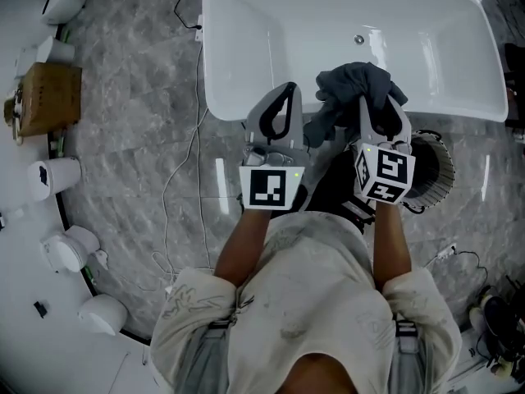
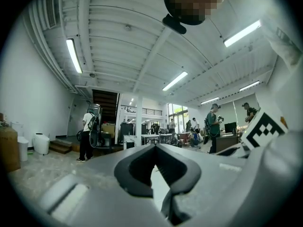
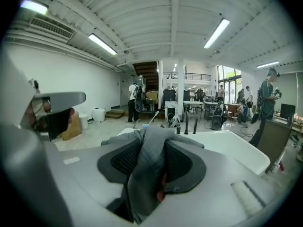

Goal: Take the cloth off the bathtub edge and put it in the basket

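- Right gripper (image 1: pixel 376 98) has its jaws clamped narrowly on the cloth (image 1: pixel 354 84), a dark grey bundle. In the right gripper view the fabric (image 3: pixel 147 167) fills the gap between the two dark pads and hangs down through it.
- Seen from the head view, the cloth is bunched at the jaw tips over the near rim of the white bathtub (image 1: pixel 246 56). Whether it touches the rim cannot be told from above.
- Left gripper (image 1: pixel 287 89) is just beside the right one, over the same rim. In its own view the jaws (image 2: pixel 154 146) meet at the tips and nothing is between them (only the hollow between the pads shows).
- Each gripper carries a marker cube, the left cube (image 1: pixel 271 185) and the right cube (image 1: pixel 384 173), both facing up towards the head camera.
- Round basket (image 1: pixel 439 169) stands on the grey marbled floor (image 1: pixel 123 154) just beside the tub, partly hidden under the right gripper.
- A thin cable (image 1: pixel 194 138) trails across the floor to the left of the tub.
- A cardboard box (image 1: pixel 51 97) sits at the far left, well apart from the tub.
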The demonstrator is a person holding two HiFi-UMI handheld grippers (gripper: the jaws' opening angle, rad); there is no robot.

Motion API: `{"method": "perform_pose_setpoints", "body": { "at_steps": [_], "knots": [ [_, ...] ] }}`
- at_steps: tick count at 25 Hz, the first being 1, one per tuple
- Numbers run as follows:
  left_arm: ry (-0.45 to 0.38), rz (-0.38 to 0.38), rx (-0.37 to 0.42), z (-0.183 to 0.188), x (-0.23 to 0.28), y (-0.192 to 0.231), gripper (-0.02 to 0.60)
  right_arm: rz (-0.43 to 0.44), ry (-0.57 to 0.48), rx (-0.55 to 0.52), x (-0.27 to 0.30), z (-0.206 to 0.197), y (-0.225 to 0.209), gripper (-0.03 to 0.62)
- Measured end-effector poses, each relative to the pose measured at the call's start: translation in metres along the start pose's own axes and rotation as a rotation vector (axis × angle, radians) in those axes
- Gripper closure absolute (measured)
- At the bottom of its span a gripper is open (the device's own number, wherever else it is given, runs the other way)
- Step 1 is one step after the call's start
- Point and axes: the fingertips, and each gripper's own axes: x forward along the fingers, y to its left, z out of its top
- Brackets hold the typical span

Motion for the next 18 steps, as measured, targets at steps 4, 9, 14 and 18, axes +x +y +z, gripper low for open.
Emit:
{"method": "perform_pose_setpoints", "body": {
  "at_steps": [4, 9, 14, 18],
  "knots": [
    [-0.05, -0.028, 0.015, 0.029, -0.003, -0.005, 0.584, -0.029, -0.109, -0.013, -0.03, 0.053, -0.006, 0.436],
    [-0.108, -0.048, 0.019, 0.056, -0.003, -0.003, 0.584, -0.104, -0.253, -0.035, -0.061, 0.115, -0.014, 0.528],
    [-0.142, -0.07, 0.026, 0.069, 0.0, -0.008, 0.584, -0.119, -0.272, -0.076, -0.061, 0.129, -0.013, 0.531],
    [-0.144, -0.084, 0.025, 0.073, -0.001, -0.008, 0.584, -0.14, -0.285, -0.069, -0.068, 0.133, -0.013, 0.531]
  ]
}}
